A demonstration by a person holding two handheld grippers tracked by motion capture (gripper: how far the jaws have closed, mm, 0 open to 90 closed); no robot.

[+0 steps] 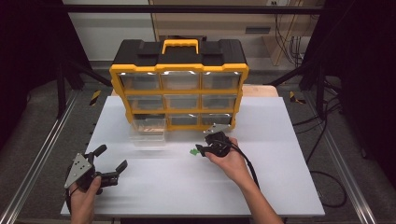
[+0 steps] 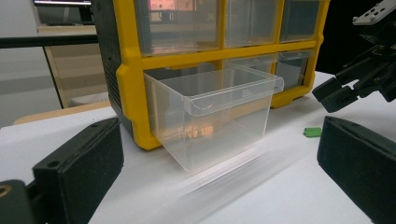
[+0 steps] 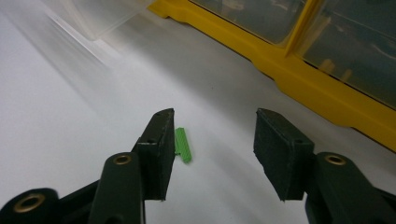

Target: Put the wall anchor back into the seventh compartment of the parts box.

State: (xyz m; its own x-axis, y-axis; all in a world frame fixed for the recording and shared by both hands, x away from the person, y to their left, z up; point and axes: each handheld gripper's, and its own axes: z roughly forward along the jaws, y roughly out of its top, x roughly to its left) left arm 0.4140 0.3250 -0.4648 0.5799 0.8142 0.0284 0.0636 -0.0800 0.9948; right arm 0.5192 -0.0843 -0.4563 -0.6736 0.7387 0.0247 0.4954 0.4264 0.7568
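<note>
Green connector [image 3: 183,144], a small plastic block, lies flat on the white table [image 1: 280,186] in front of the yellow organizer [image 1: 180,88], a little to the right of the pulled-out clear drawer [image 1: 148,131]. I have my right gripper [image 1: 201,150] down over it with the jaws spread and nothing between them yet; the piece sits just beside the inner face of one pad rather than centred, so I judge I need to shift sideways before closing. My left gripper [image 1: 112,157] waits well apart near the table's front left corner, jaws also released and empty, which I read as keeping it out of the way while leaving the drawer mouth free for a drop.

From the high view, the connector is only a green speck at the jaw tips. The right gripper view gives me what matters: its long shape and its offset toward one pad. The left gripper view adds that the drawer [image 2: 212,119] stands partly out of its bottom-left slot, open at the top, with the connector [image 2: 312,132] on the table to its right.
</note>
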